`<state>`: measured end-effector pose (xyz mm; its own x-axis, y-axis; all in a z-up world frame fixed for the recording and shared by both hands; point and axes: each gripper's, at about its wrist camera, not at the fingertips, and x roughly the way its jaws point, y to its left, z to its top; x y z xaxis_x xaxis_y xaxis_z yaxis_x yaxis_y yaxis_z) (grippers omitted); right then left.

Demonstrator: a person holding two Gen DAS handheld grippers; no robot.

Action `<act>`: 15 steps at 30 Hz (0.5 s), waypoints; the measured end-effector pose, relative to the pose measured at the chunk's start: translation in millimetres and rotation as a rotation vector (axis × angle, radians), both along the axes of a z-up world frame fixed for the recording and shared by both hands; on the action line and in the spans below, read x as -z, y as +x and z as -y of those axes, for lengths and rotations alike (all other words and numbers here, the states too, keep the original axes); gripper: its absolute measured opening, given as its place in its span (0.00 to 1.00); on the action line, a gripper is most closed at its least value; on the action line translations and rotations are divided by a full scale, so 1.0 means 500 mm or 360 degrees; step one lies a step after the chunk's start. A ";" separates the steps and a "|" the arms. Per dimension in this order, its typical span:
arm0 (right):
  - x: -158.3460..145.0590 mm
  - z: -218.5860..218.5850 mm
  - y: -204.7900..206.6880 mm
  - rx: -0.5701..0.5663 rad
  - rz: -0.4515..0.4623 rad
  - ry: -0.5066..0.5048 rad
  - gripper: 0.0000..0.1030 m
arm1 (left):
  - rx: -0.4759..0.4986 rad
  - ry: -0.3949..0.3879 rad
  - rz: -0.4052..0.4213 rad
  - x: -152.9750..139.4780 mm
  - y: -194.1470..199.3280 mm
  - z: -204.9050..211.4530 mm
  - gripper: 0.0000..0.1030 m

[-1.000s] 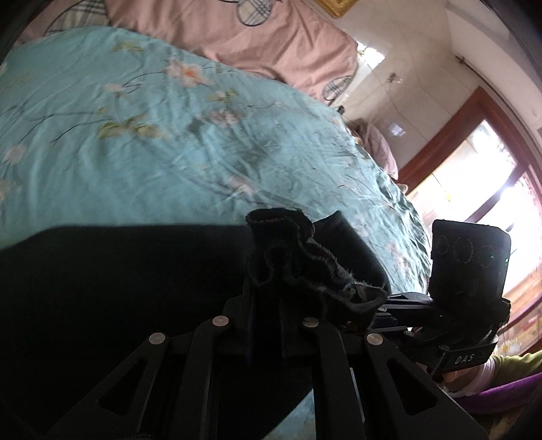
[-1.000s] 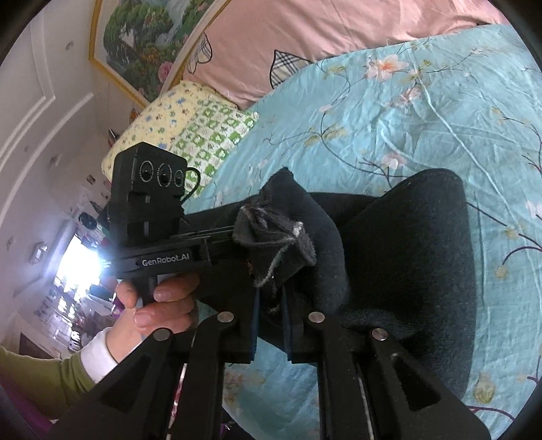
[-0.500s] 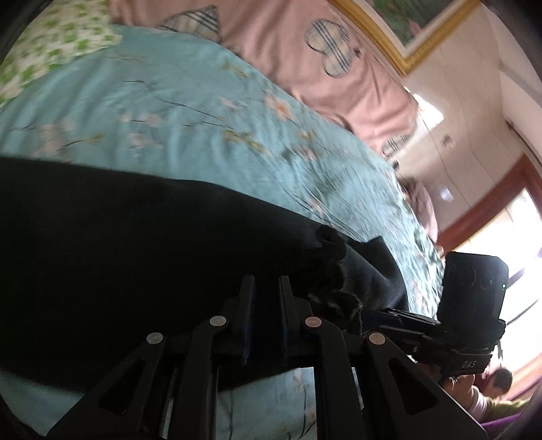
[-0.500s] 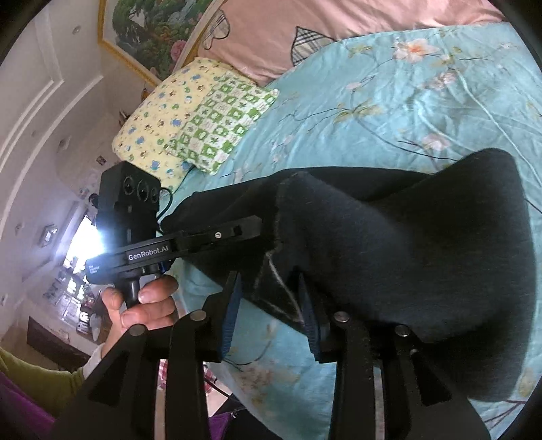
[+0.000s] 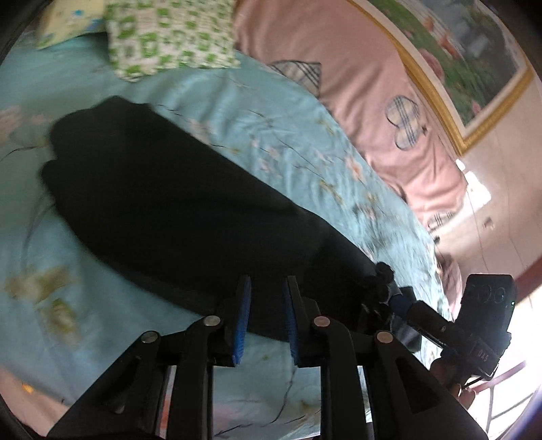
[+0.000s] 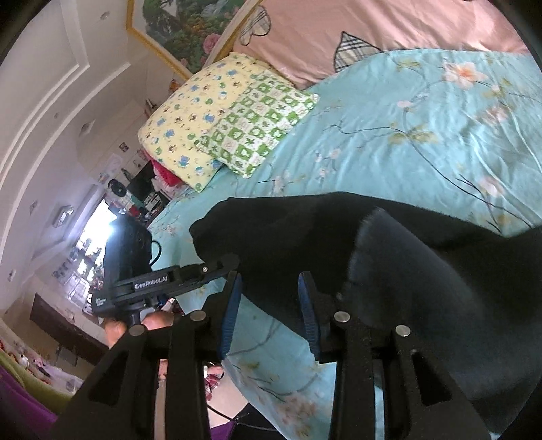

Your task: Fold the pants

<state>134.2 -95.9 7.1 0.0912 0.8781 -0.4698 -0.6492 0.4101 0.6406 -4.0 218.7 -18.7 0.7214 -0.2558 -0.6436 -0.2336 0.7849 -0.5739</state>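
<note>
Black soft fabric pants [image 5: 176,203] lie folded flat on the teal floral bedsheet [image 5: 277,135], near its front edge. Left gripper [image 5: 267,298] & right gripper [image 6: 269,287] — both w/ jaws apart, holding nothing — sit at the pants' near edge.

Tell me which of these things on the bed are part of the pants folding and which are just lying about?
Part of the job:
- black pants, spread on the bedsheet
- left tool, open
- right tool, open

Just lying about:
- green checked pillow
- yellow patterned pillow
- pink headboard cover
- framed picture on the wall
</note>
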 end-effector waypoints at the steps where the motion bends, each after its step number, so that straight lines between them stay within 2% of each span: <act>1: -0.003 -0.009 0.002 -0.0015 0.0004 0.0002 0.35 | -0.0021 0.0000 -0.0003 -0.001 -0.007 -0.005 0.22; 4: -0.009 -0.033 0.009 -0.0049 0.0017 -0.0002 0.35 | -0.0103 -0.0002 -0.0014 -0.004 -0.027 -0.027 0.22; 15: -0.042 -0.138 0.048 -0.0212 0.0093 -0.0069 0.36 | -0.0441 -0.0108 -0.0063 0.006 -0.085 -0.119 0.36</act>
